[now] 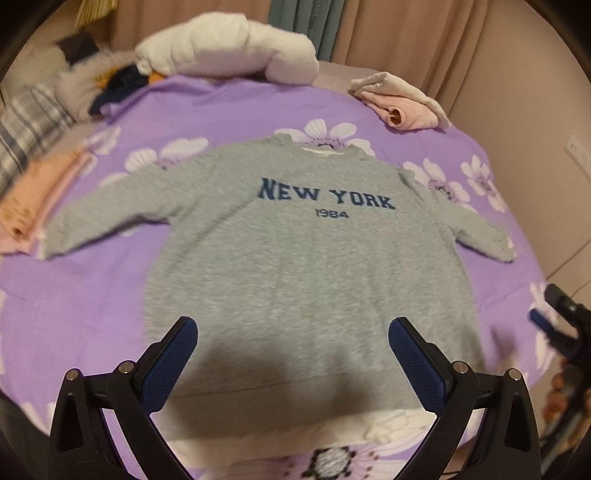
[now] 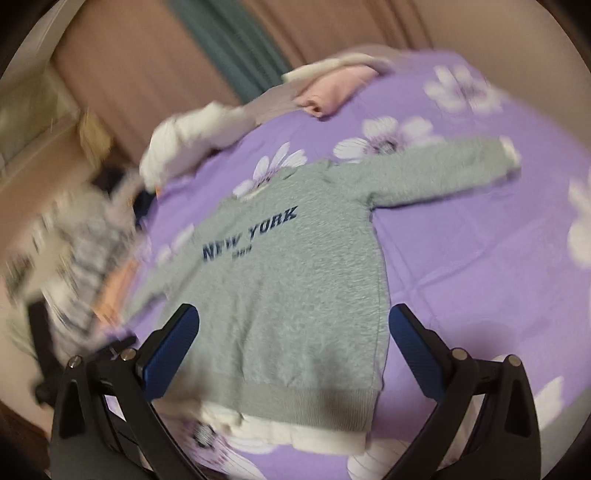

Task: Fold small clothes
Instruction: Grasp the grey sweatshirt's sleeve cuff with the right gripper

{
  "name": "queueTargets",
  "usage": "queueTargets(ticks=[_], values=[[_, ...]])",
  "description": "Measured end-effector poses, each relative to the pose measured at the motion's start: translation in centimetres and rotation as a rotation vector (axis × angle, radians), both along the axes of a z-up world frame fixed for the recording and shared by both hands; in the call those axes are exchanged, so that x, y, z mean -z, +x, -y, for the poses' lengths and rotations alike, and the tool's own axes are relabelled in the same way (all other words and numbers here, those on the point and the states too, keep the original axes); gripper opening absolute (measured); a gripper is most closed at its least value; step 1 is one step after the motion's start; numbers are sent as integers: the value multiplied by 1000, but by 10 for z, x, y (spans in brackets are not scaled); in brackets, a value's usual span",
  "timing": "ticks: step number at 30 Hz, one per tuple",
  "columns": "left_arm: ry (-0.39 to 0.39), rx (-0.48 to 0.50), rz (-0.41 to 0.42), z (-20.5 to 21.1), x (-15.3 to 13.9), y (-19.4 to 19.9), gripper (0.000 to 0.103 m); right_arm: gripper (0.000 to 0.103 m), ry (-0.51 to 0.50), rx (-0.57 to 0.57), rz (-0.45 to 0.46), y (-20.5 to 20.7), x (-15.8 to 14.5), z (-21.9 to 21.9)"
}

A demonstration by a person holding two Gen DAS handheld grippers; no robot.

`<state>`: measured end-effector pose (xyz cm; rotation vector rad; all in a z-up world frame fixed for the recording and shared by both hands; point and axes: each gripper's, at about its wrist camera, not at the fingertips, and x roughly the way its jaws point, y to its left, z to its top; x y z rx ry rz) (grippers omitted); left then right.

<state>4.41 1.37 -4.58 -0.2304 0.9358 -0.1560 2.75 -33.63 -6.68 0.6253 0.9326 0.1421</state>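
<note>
- Two grippers, left gripper (image 1: 293, 363) and right gripper (image 2: 295, 354), hover with jaws spread, empty.
- Right view is blurred.
- Grey sweatshirt (image 1: 295, 266) lies flat on the bed (image 1: 207, 107), hem nearest, neckline away.

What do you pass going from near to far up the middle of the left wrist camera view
Left gripper → white hem layer → grey NEW YORK sweatshirt → purple floral bedspread → white rolled blanket → curtains.
</note>
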Motion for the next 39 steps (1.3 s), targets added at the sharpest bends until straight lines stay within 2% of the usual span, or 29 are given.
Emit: queueTargets(ticks=[2,4,6,8,12,22,24,25,27,29,31,36,39], values=[[-44,-6,11,-5,6,8,102,103,19,76,-58,3,11,20],[-78,-23,11,-10,12,18,102,103,15,153,-70,11,22,42],[-109,-37,9,-15,16,25,102,103,39,199,-31,21,31,59],[-120,-49,8,-18,19,33,102,103,91,259,-31,34,41,79],[-122,-65,-5,-21,23,48,102,100,162,346,20,62,57,112],[-76,-96,-53,-22,35,77,102,87,168,480,32,138,73,166],[-66,-99,-61,-22,37,79,102,83,176,493,44,146,75,174],[-61,-103,-68,-22,39,81,102,77,175,507,42,150,76,177],[-55,-111,-85,-23,42,83,102,61,175,532,37,150,83,186],[-54,-122,-102,-27,45,85,102,33,170,553,22,152,86,192],[-51,-138,-115,-32,47,85,102,20,159,551,16,152,88,198],[-52,-185,-149,-50,53,82,102,18,31,503,9,151,72,188],[-66,-204,-157,-63,54,76,102,18,-31,473,40,154,45,176]])
